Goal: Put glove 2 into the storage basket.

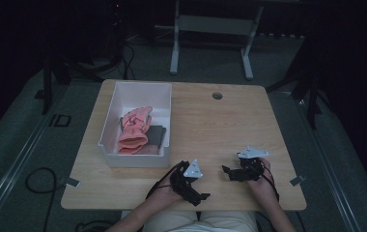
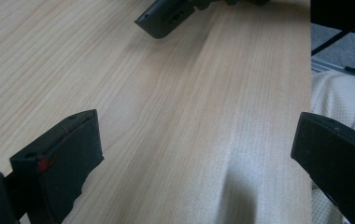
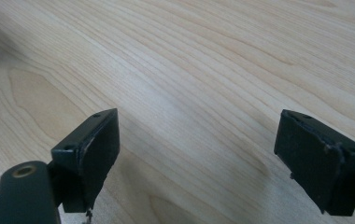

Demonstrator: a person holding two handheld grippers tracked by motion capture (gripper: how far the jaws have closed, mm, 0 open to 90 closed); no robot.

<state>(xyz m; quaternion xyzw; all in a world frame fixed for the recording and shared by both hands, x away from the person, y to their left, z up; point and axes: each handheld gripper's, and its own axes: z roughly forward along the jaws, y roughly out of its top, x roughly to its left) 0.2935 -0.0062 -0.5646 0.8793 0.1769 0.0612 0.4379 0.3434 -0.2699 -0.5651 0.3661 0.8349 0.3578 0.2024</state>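
White bin (image 1: 108, 140) sits at the left of the worktop (image 1: 220, 125), holding a pink glove (image 1: 134, 129) on top of a dark folded item (image 1: 156, 137) whose kind I cannot make out; the glove lies loose and uppermost, so I judge it the easiest piece to lift out. My left gripper (image 1: 198, 193) rests low near the front edge just right of the bin, jaws spread wide over bare wood, gripping nothing. My right gripper (image 1: 226, 171) is parked just beside it, jaws likewise wide apart and empty, pointing left toward the bin, which I read as a ready stance.
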